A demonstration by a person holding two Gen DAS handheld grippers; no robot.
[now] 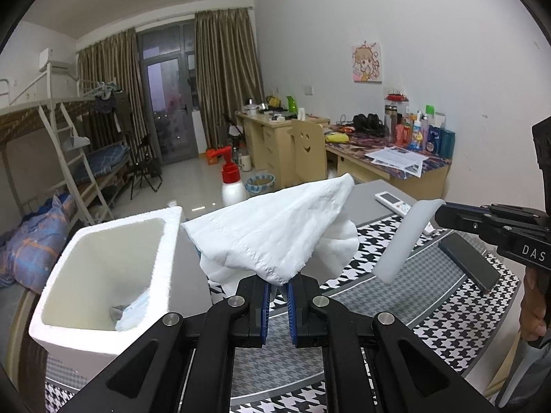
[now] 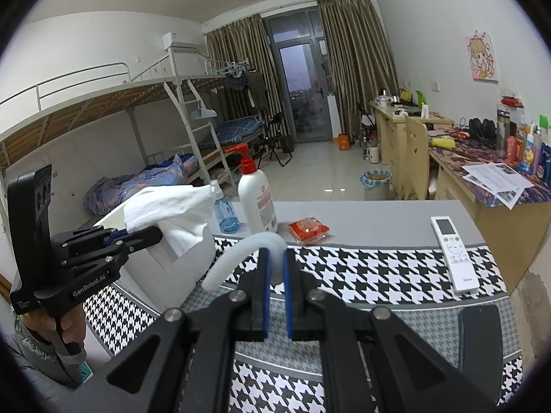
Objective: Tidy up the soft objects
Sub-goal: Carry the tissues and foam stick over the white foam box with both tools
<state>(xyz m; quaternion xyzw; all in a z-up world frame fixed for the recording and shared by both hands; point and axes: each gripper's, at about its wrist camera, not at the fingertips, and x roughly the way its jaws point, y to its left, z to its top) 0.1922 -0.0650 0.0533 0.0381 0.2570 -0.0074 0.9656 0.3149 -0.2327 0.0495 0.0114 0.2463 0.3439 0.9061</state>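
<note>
Jaws on both tools are clamped, each on one soft thing. Those of the left gripper (image 1: 279,284) pinch a corner of the white cloth (image 1: 275,230), so the rest drapes loose and hangs clear of the desk (image 2: 378,213), just beside the open white foam box (image 1: 103,265). That corner hold looks chosen so the cloth can be carried over the rim and dropped in; something pale blue and grey already lies at the bottom of the box, which suggests it serves as the bin for soft items.

The right gripper (image 2: 275,258) has its blue pads squeezed on a white foam strip (image 2: 241,251), which bends in an arch and droops to the left, its free end hanging above the houndstooth mat (image 2: 361,268). It is held off to the box's right, I would guess to wait its turn.

Hard things lie apart on the desk: a remote control (image 2: 454,254), a dark phone (image 1: 470,263), a pump bottle (image 2: 256,199), a small blue spray bottle (image 2: 225,213) and a red packet (image 2: 308,229).
</note>
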